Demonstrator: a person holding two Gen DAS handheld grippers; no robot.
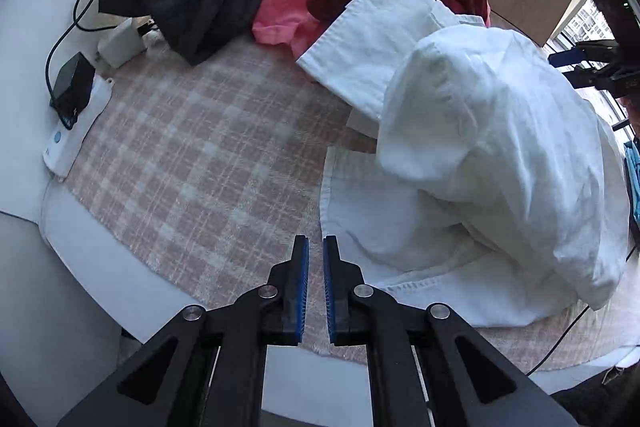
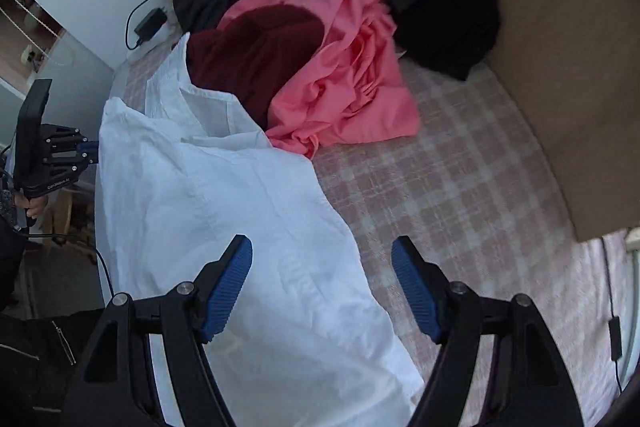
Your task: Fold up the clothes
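White shirt [image 2: 224,211] lying bunched on the plaid blanket [image 1: 192,163], awaiting folding.
Left gripper [image 1: 316,247] is hovering nearly closed, empty; right gripper [image 2: 322,255] is spreading wide, ready to grab.

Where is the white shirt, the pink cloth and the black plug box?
white shirt [image 2: 248,211]: right wrist view, on its flat middle.
pink cloth [image 2: 352,83]: right wrist view, on its crumpled folds.
black plug box [image 1: 72,85]: left wrist view, on its top face.

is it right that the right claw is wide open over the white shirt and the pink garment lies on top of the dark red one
Not quite. In the right wrist view the dark red garment lies on top of the pink garment. The right claw is indeed wide open over the white shirt.
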